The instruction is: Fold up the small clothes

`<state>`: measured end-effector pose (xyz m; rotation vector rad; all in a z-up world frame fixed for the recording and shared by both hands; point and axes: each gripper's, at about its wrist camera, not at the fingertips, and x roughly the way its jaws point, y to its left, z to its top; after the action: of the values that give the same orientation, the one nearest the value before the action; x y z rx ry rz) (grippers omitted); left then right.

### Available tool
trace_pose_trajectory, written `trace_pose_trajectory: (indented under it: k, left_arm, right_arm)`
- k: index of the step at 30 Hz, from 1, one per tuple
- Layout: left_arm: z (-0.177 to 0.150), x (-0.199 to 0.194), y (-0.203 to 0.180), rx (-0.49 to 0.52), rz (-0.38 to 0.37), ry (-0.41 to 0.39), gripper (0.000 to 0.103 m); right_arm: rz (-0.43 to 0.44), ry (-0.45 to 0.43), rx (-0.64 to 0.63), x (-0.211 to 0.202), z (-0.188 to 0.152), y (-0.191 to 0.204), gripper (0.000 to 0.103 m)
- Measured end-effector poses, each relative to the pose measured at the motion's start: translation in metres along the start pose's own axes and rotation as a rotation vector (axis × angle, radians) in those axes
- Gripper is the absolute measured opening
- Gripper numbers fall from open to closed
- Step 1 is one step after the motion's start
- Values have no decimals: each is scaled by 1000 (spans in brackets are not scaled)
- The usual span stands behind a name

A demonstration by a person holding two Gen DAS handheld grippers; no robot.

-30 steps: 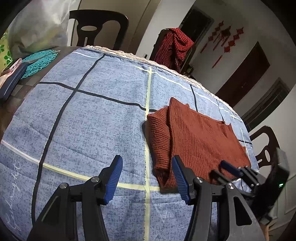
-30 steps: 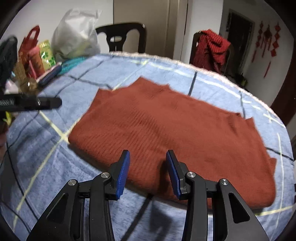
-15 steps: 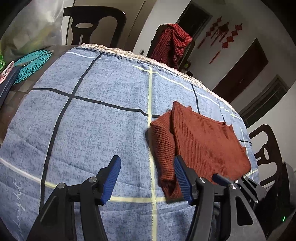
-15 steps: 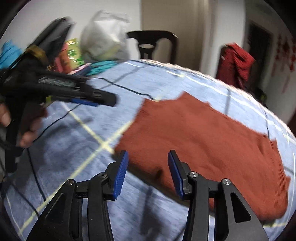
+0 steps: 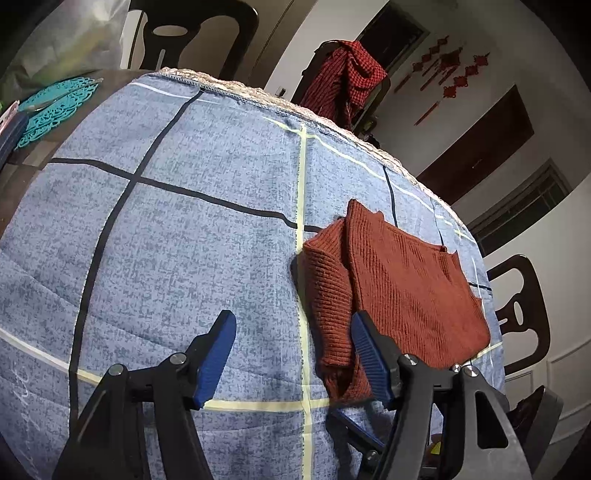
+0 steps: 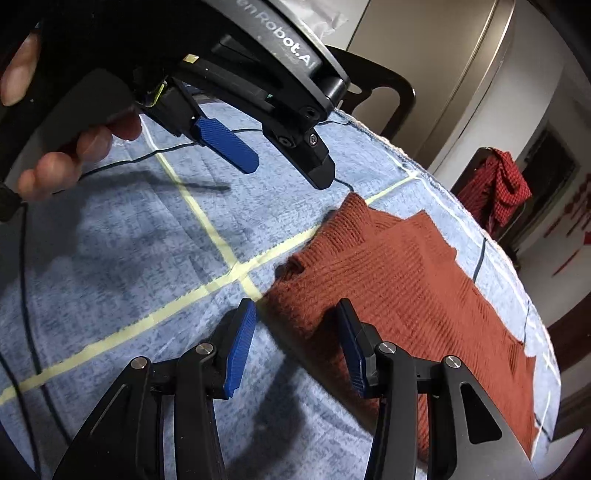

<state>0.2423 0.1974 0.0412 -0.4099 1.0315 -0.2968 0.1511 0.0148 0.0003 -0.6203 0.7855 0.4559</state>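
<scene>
Blue checked cloth (image 5: 177,236) gives us a flat folding bed, the rust-red knit sweater (image 6: 406,291) lying part-folded on it, so our right gripper (image 6: 295,343) and left gripper (image 5: 291,354) hang wide open, empty, near the sweater's sleeve edge.

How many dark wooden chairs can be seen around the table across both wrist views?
3. One dark wooden chair stands behind the table's far edge, one at the far right carries a red checked garment, and one stands at the right side. Others may be hidden.
</scene>
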Motion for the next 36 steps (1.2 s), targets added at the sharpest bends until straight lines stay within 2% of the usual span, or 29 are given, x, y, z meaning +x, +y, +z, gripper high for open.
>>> trace_pose_trajectory:
  k: [5, 11, 15, 25, 36]
  left_arm:
    - [7, 7, 6, -42, -61, 27, 71]
    - [19, 22, 7, -78, -120, 60, 73]
    - [24, 33, 2, -73, -137, 85, 73]
    - [39, 63, -18, -50, -174, 149, 74]
    - [47, 79, -38, 19, -113, 172, 72]
  right_arm:
    - [-49, 2, -25, 5, 4, 6, 46]
    - [-56, 12, 47, 5, 6, 1, 45]
    - [-70, 12, 88, 6, 6, -5, 29]
    - [-21, -6, 185, 5, 2, -17, 23]
    - [4, -16, 220, 3, 0, -21, 22]
